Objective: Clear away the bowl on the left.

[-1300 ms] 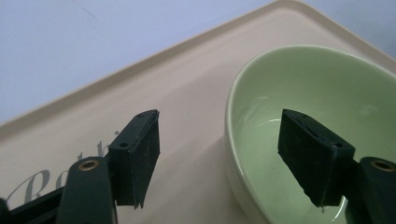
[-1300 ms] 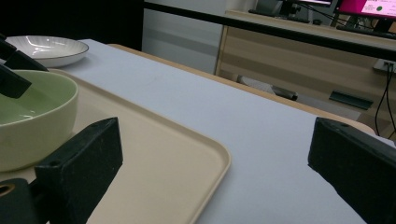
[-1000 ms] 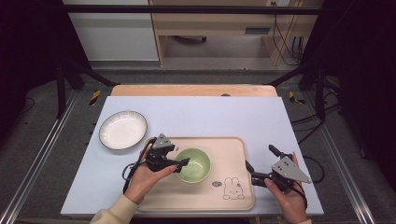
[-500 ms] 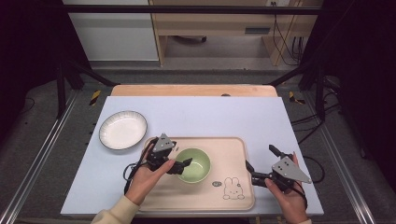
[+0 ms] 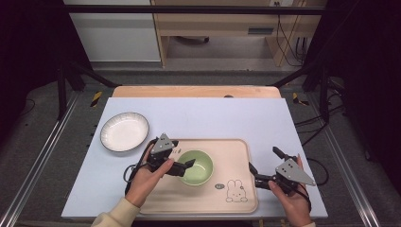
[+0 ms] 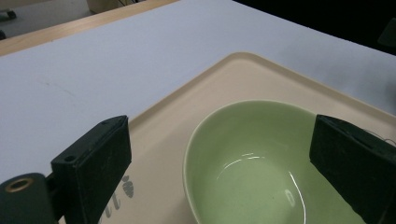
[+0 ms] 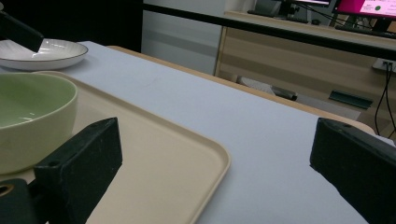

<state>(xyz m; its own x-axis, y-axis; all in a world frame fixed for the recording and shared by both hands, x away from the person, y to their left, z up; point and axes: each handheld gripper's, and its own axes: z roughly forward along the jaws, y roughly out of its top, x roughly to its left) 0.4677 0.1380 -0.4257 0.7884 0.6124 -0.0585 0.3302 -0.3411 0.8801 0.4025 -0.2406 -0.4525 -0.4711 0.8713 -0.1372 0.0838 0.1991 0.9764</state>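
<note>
White table (image 5: 198, 113) carrying a beige tray (image 5: 236, 198). Left gripper (image 5: 185, 166), jaws apart, straddles the green bowl's (image 5: 198, 166) rim; close squarely on the wall. Right gripper (image 5: 262, 165) open at the tray's right edge.

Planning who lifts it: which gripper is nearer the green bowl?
Left. The left gripper is open at the green bowl's rim; the right gripper hovers beyond the tray's right edge.

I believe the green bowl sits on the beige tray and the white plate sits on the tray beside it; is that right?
Not quite. The green bowl is on the beige tray, but the white plate rests on the table surface, off the tray's far left corner. The high view shows this.
</note>
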